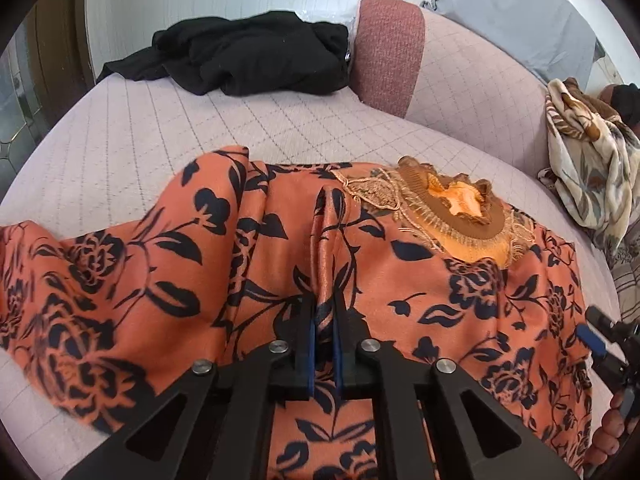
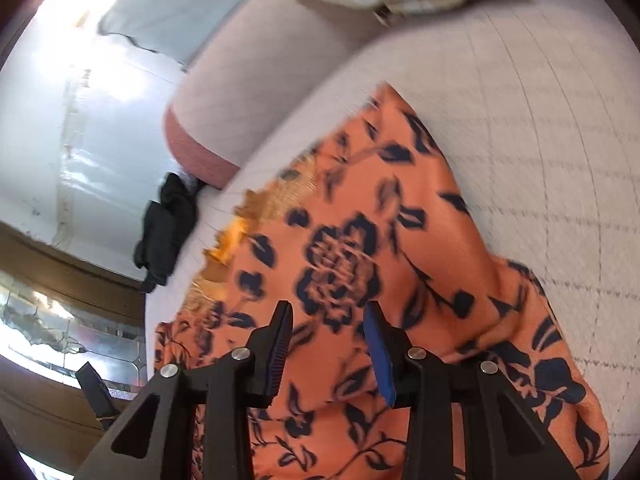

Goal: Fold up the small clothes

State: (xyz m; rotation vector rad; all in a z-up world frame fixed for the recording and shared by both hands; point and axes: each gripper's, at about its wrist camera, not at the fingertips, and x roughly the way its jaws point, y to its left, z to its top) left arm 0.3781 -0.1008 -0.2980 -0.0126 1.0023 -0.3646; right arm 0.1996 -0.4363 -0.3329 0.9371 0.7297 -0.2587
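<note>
On the quilted sofa seat: an orange floral garment (image 1: pixel 400 280) lies spread toward the near side, wrinkled, its black leaf-and-rose print up.
Neckline: a brown fringed collar (image 1: pixel 452 216) sits at the garment's far right part in the left wrist view, facing the backrest.
Left gripper (image 1: pixel 324 308): clenched on a raised ridge of the orange cloth; the fold stands up between the blue pads and runs away from them toward the collar.
Right gripper (image 2: pixel 330 320): jaws apart, above the garment near a large printed rose; no cloth shows between the pads. Its tip also shows at the right edge of the left wrist view (image 1: pixel 596 328).
Garment edges: the left end drapes off toward the seat's near edge; the far hem lies on the bare sofa seat (image 1: pixel 160 128).
Open room: a wide bare stretch of seat lies between the garment and the black clothing (image 1: pixel 248 56) heaped at the far left; in the right wrist view more bare seat lies right of the garment.
Boundaries: a pink backrest cushion (image 1: pixel 388 48) at the far side, a cream floral blanket (image 1: pixel 592 160) bunched at the right.
</note>
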